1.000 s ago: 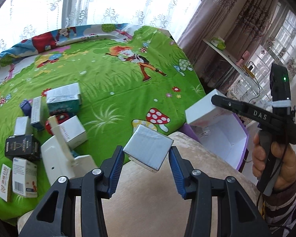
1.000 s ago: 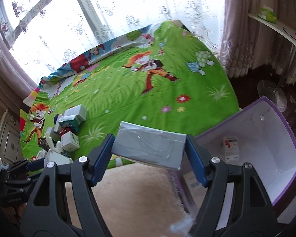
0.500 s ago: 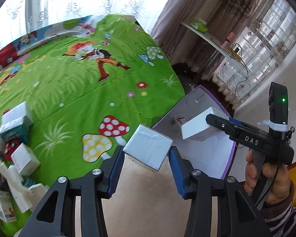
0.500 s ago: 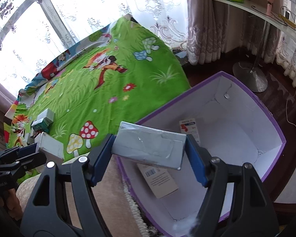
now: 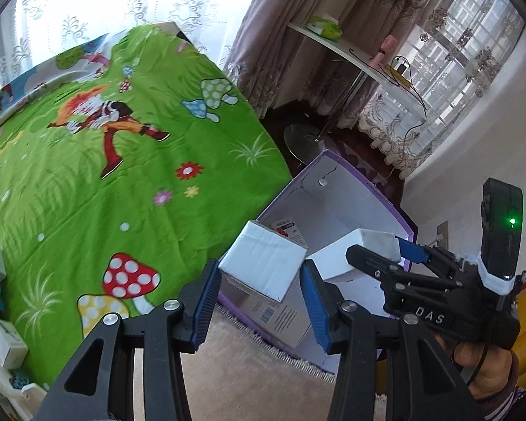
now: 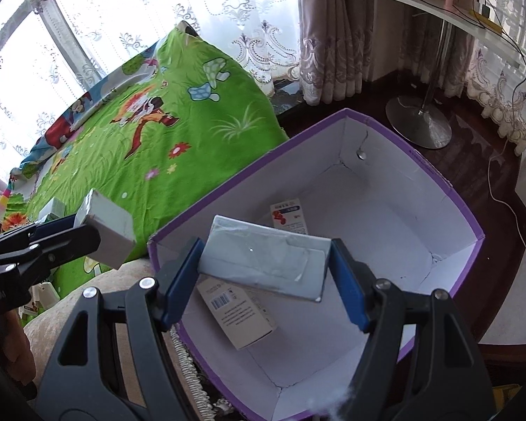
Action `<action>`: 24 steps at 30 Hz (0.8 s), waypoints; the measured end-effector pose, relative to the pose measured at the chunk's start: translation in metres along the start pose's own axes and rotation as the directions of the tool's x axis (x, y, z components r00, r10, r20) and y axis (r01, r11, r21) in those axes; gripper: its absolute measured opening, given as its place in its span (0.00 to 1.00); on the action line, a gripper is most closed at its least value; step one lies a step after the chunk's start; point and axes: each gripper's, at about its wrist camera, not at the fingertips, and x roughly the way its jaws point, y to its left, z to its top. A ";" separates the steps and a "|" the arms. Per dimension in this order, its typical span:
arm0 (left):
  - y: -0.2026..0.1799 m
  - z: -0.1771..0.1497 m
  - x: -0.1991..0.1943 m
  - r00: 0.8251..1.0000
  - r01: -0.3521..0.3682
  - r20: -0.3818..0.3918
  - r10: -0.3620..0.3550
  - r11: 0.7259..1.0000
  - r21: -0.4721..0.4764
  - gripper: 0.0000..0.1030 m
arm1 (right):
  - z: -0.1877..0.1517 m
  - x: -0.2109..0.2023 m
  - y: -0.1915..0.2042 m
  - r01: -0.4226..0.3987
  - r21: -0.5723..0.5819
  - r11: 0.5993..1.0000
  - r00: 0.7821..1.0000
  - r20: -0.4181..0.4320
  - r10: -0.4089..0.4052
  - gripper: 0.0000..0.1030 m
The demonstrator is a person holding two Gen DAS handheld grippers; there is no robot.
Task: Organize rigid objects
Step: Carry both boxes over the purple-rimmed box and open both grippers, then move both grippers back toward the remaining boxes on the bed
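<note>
While I've got both claws loaded, here's how I'd play the drop.

Left wrist view first: my left gripper (image 5: 261, 289) is clamped on a small white box (image 5: 263, 266), pads pressing its two sides, box tilted a bit. The purple-rimmed bin (image 5: 385, 196) sits at about 2 o'clock from that box, and the box hangs over the bin's near-left corner, not properly over the floor of it. I'd carry it further toward 2 o'clock before letting go, otherwise it could clip the rim and tumble onto the beige rug (image 5: 256, 368). My right gripper (image 5: 385, 249) shows at 3 o'clock, holding its longer box, so I'd also keep the two apart.

What changed: a second ago this view was mostly the green cartoon sheet (image 5: 122, 175), the pile of boxes sat at 9 o'clock, and the bin was off at 3 o'clock. Now the bin is right ahead and the pile has slid to the frame's left edge.

Right wrist view: the right gripper (image 6: 264, 263) grips a flat grey-white box (image 6: 263, 263) lengthwise, jaws fairly wide because the box is. It's well over the bin's (image 6: 438, 182) interior, above two cartons (image 6: 236, 310) lying on the floor. I'd lower a touch, then release so it lands flat. The left gripper (image 6: 98, 231) sits at 9 o'clock, outside the rim.

Change here: earlier the bin was only a sliver at 4 o'clock; now it fills the middle.
</note>
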 end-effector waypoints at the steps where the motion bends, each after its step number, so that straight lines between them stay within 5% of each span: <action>1: -0.002 0.001 0.002 1.000 0.001 0.001 -0.001 1.000 0.002 0.46 | 0.000 0.000 -0.002 0.002 0.005 1.000 1.000 -0.002 -0.002 0.73; 10: 0.004 0.003 0.012 1.000 0.012 -0.020 -0.013 0.999 -0.042 0.58 | -0.002 0.006 -0.005 -0.002 0.022 1.000 1.000 -0.027 0.002 0.74; 24: 0.027 -0.016 -0.025 0.998 0.036 0.058 -0.029 0.993 -0.115 0.58 | -0.002 0.001 0.004 -0.013 0.008 1.000 0.999 -0.033 0.013 0.79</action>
